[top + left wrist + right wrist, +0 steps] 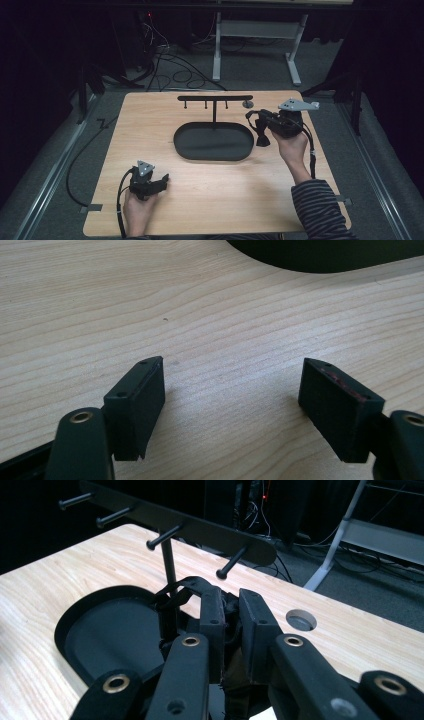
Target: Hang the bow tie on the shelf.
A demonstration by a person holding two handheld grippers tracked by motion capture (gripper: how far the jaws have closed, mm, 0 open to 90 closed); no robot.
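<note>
A black strap [261, 131] is clamped in the right gripper [263, 125], just right of the stand [215, 98]; the left gripper [162, 179], wide open and empty, is held well apart.

Black grippers, grey three-cornered plates, striped sleeve [320, 207].
</note>
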